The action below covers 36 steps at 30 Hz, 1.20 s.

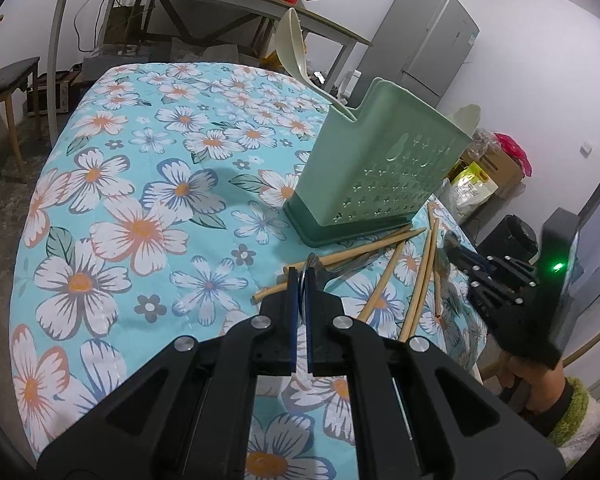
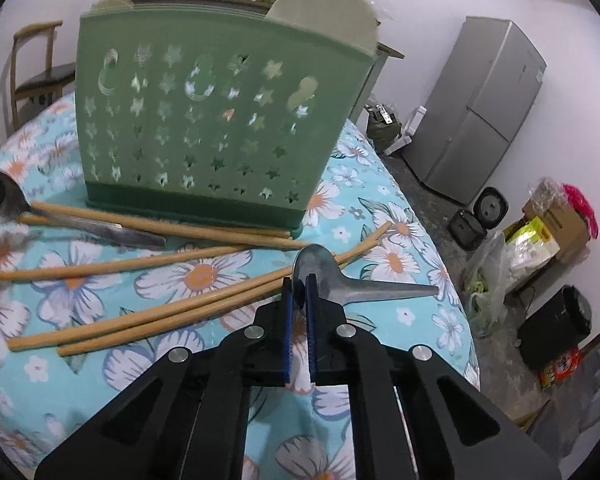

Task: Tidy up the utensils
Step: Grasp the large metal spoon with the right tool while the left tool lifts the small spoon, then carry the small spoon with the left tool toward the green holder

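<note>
Gripping two metal spoons, one per gripper, in front of the green utensil holder.

Pinching a metal spoon [image 2: 320,276] by the bowl edge in the right gripper [image 2: 299,280], jaws nearly together, handle sticking out toward 3 o'clock; clamping a second spoon [image 1: 306,270] edge-on in the left gripper [image 1: 300,276], jaws likewise almost touching. Lying scattered beneath both, crossing one another: bamboo chopsticks [image 2: 172,312], reaching up to the base of the utensil holder [image 2: 220,120] at 12 o'clock, on the floral cloth [image 1: 140,200]. Risking slippage: thin, smooth bowl rim, long unsupported handle likely levering downward on lifting. Possibly dragging chopsticks toward the table edge at 4 o'clock. Possibly tipping the light holder, already carrying a tall ladle [image 1: 292,48], through a handle striking its rim.
</note>
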Available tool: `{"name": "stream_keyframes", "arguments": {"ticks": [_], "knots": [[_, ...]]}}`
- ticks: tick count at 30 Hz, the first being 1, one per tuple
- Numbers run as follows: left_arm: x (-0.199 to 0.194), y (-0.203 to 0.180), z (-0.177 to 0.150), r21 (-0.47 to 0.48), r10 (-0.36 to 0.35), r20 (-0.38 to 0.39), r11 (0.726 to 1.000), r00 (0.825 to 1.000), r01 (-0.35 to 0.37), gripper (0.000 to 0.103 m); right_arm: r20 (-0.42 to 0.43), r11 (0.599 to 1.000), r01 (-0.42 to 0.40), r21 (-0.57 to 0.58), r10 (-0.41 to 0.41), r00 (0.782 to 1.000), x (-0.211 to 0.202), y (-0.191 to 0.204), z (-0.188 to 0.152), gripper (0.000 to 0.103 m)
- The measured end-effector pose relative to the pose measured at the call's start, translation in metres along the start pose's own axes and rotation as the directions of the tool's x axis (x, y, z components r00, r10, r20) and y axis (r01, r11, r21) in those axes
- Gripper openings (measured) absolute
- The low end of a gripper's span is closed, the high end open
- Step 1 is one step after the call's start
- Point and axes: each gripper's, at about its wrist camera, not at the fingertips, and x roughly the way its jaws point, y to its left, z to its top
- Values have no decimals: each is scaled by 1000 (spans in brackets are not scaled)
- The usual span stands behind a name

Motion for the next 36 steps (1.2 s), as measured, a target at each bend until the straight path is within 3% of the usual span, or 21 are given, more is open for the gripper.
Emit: {"name": "stream_keyframes", "arguments": {"ticks": [10, 22, 30, 36], "knots": [[-20, -4, 1, 30, 17, 44, 999, 999, -18, 2, 81, 978, -134, 161, 122, 989, -55, -40, 22, 3], [-81, -22, 8, 98, 81, 150, 991, 985, -96, 2, 182, 951, -229, 205, 193, 964, -88, -60, 21, 2], [-137, -42, 37, 147, 60, 294, 983, 954, -107, 2, 246, 940, -266, 216, 211, 946, -104, -72, 20, 2], [-165, -60, 74, 212, 49, 408, 966, 912, -147, 2, 271, 930, -289, 226, 225, 936, -108, -80, 18, 2]]}}
